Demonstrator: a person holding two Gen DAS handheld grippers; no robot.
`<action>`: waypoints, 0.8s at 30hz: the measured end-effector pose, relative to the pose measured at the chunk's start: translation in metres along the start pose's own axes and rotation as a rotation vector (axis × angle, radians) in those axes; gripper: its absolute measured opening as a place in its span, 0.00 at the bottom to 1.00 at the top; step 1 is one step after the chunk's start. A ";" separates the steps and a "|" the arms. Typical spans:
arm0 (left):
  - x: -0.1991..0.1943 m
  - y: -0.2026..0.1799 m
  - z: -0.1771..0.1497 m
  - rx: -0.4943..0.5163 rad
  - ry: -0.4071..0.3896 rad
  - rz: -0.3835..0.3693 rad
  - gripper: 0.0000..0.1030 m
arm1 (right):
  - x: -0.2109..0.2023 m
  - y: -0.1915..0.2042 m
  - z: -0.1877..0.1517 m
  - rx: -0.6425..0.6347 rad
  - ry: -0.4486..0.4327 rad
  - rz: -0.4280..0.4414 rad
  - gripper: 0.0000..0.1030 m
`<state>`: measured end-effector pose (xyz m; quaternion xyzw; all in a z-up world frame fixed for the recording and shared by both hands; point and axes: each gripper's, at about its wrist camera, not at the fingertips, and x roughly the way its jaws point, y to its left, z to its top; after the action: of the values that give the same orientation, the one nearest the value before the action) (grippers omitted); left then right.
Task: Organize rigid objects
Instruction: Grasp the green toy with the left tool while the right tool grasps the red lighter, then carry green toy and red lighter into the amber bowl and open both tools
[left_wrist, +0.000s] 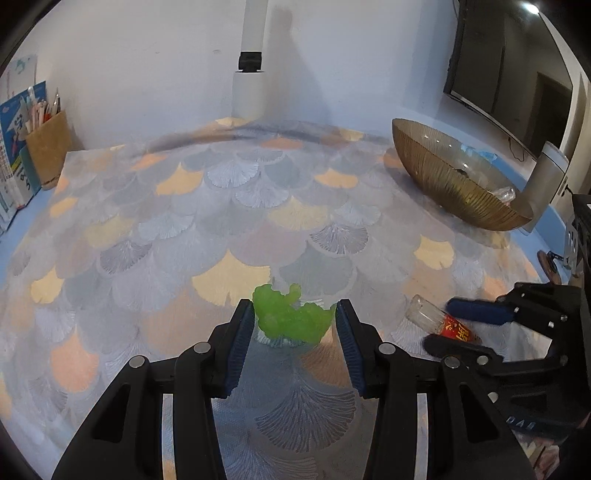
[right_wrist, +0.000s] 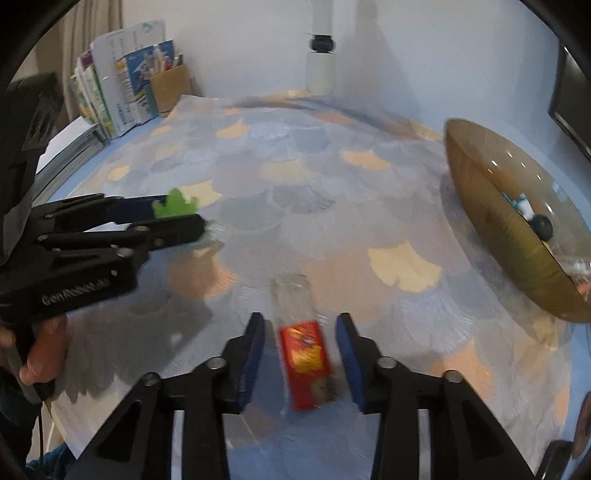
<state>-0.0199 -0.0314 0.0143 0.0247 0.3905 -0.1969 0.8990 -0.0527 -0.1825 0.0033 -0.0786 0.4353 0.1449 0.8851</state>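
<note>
Glass, by the look of it, makes up the small bottle with the red label, lying on its side on the patterned tabletop directly between the pads of the right gripper. It should be stiff, light, smooth and apt to roll or slip, and it could crack if dropped, so the labelled middle of its body looks the safest place to pinch. The right gripper is released: a gap shows on both sides of the bottle and neither pad presses it.

Just ahead of the left gripper, between its fingertips, sits a green knobbly toy. It looks like light, hard plastic, with bumps that give purchase; its broad lower body seems the best hold. The left gripper's pads stand close against the toy's two sides, seemingly clenched on it, though blur leaves the contact slightly uncertain.

Farther off, ahead and to the right of both grippers, stands a ribbed golden bowl with a few small items inside, the likely destination.
</note>
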 end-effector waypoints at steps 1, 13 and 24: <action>-0.001 -0.001 0.000 0.005 -0.006 0.002 0.42 | 0.000 0.004 0.001 -0.009 -0.002 0.005 0.24; -0.003 -0.012 -0.002 0.062 -0.010 0.010 0.42 | -0.053 0.033 -0.022 -0.137 -0.060 0.024 0.22; -0.016 -0.060 0.032 0.099 -0.055 -0.055 0.41 | -0.140 -0.078 0.008 0.010 -0.248 -0.214 0.22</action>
<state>-0.0304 -0.0873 0.0546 0.0528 0.3559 -0.2413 0.9013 -0.1021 -0.2800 0.1200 -0.1017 0.3126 0.0563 0.9427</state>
